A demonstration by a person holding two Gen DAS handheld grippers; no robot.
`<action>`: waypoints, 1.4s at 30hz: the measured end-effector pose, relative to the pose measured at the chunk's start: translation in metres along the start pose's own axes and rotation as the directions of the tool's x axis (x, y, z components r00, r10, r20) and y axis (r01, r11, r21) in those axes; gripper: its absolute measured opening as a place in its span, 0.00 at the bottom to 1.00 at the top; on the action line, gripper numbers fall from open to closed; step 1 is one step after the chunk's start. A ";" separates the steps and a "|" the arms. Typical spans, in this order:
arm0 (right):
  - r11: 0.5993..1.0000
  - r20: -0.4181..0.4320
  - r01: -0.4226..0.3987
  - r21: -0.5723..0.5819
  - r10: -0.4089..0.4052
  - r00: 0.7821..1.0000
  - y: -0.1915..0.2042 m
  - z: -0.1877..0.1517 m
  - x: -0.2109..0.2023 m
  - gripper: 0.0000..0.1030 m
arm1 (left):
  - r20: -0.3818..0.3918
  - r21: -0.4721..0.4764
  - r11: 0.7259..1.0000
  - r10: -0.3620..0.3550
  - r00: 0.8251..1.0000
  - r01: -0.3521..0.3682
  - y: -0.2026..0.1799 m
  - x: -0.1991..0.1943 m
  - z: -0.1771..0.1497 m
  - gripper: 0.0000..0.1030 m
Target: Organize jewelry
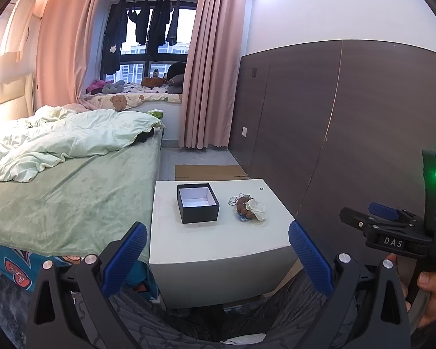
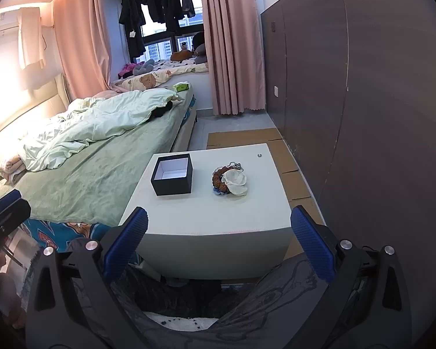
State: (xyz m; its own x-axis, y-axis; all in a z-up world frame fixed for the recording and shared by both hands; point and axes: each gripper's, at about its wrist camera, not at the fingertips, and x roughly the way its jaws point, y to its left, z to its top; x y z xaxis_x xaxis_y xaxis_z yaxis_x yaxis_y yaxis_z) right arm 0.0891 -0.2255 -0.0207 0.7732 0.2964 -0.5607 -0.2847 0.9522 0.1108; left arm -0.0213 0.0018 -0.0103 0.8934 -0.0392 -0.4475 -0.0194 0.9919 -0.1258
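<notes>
My left claw & right claw are both spread wide, nothing between the pads, hanging short of the desk's near edge. Jewelry pile sits mid-desk, toward the right edge: brown beaded ring, white shell-like piece, bit of chain; long axis can't tell. Black box, lid off, white inside, empty, sits by the left edge.

"DAS" stands on the right tongs.
</notes>
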 end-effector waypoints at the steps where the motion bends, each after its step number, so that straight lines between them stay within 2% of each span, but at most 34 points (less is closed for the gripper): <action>1: 1.000 -0.001 0.002 -0.003 -0.002 1.000 0.000 0.000 0.000 0.95 | -0.001 -0.002 1.000 0.000 1.000 0.000 -0.001 0.000 0.000 0.92; 23: 1.000 0.014 -0.005 0.009 0.005 1.000 0.002 -0.002 -0.008 0.95 | 0.006 0.020 1.000 0.002 1.000 -0.002 -0.003 -0.006 0.000 0.92; 31: 0.999 0.024 0.021 -0.025 -0.021 1.000 -0.001 0.005 0.001 0.95 | -0.021 0.033 0.999 -0.015 1.000 0.016 -0.011 0.018 0.009 0.92; 35: 1.000 0.003 0.023 -0.004 -0.023 1.000 -0.012 0.010 0.017 0.95 | -0.047 0.032 0.999 -0.015 0.999 0.017 -0.013 0.038 0.015 0.92; 37: 0.999 0.005 0.049 0.005 -0.049 0.999 -0.018 0.011 0.025 0.95 | -0.069 0.030 0.999 -0.018 0.997 0.021 -0.015 0.052 0.017 0.92; 42: 0.997 0.001 0.070 0.041 -0.070 0.998 -0.042 0.020 0.048 0.95 | -0.085 0.050 0.997 -0.048 0.995 0.052 -0.024 0.084 0.025 0.92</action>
State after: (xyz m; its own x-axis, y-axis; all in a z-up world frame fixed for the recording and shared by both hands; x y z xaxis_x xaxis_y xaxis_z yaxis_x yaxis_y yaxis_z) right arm 0.1493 -0.2498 -0.0361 0.7917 0.2286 -0.5665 -0.2059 0.9729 0.1049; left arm 0.0657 -0.0224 -0.0232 0.8518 -0.0966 -0.5148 0.0497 0.9933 -0.1043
